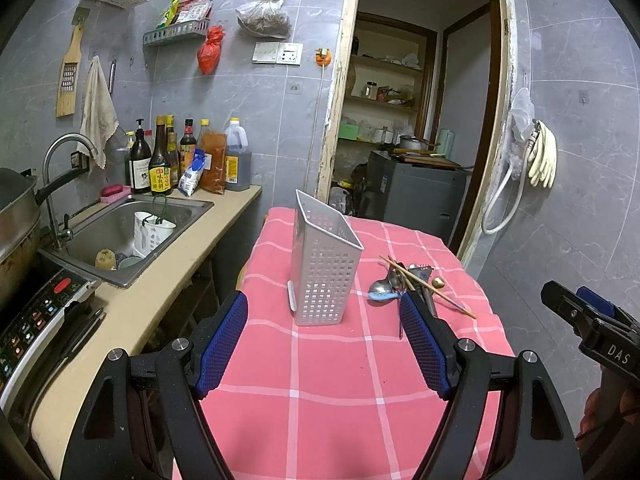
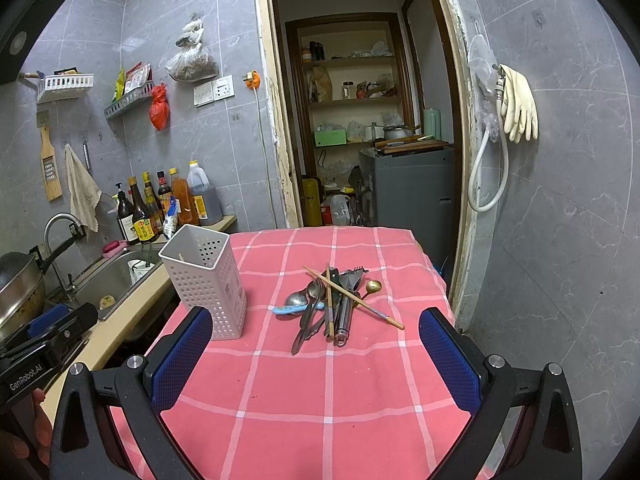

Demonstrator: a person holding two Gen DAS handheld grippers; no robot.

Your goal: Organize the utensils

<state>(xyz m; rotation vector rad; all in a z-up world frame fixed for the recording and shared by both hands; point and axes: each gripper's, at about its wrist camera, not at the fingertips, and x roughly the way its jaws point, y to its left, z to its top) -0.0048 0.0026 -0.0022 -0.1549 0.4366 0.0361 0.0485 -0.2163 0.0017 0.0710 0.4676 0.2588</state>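
Note:
A white perforated utensil holder [image 1: 325, 268] stands upright on the pink checked tablecloth [image 1: 332, 380]; it also shows in the right wrist view [image 2: 206, 280] at the table's left edge. A pile of utensils [image 2: 332, 304] lies right of it: spoons, chopsticks, a knife, a peeler, a gold spoon; in the left wrist view the pile [image 1: 408, 284] is partly hidden behind my right finger. My left gripper [image 1: 324, 344] is open and empty, just short of the holder. My right gripper [image 2: 316, 364] is open and empty, short of the pile.
A beige counter [image 1: 160, 280] with a steel sink [image 1: 132, 224], sauce bottles [image 1: 160, 160] and a stove [image 1: 36, 320] runs along the left. A doorway [image 2: 360, 120] to a storeroom is behind the table. A grey tiled wall [image 2: 560, 200] is on the right.

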